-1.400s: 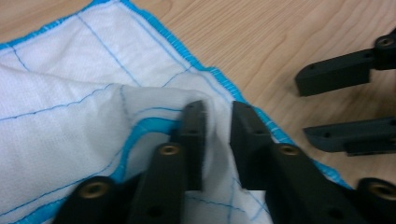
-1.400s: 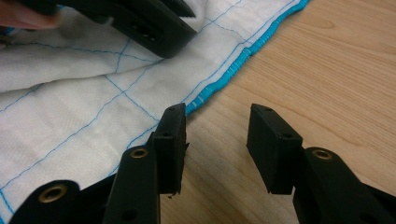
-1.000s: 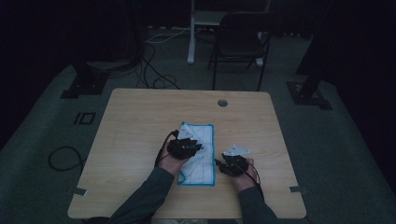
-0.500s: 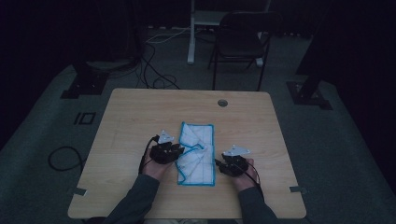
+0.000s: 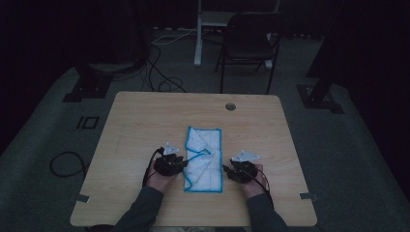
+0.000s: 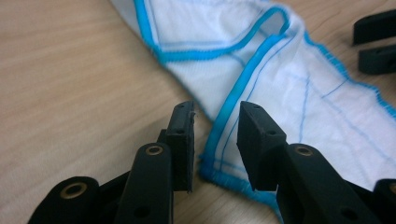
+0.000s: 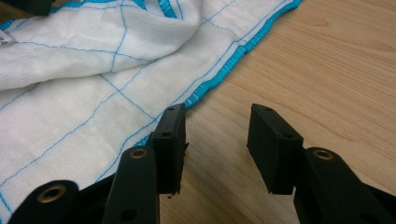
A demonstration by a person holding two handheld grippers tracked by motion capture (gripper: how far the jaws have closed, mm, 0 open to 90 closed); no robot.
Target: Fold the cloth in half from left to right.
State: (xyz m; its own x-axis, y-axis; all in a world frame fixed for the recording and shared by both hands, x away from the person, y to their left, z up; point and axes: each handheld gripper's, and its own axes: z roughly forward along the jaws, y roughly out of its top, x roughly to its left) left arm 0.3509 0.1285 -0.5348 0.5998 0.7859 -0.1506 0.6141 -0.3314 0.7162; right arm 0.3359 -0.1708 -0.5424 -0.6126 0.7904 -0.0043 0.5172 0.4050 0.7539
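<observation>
Cloth (image 5: 203, 159) lies between left hand-held gripper (image 5: 170, 163) and right hand-held gripper (image 5: 238, 170).

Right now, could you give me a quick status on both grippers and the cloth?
Left gripper open, astride the cloth's blue edge, jaws just widened. Right gripper open beside opposite edge, nothing held. Cloth folded, flat on table. Nothing in the way.

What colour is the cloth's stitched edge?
Bright blue, on the white cloth; clearest in the left gripper view.

Dim room, grey floor (image 5: 43, 145), black chair (image 5: 249, 46)
</observation>
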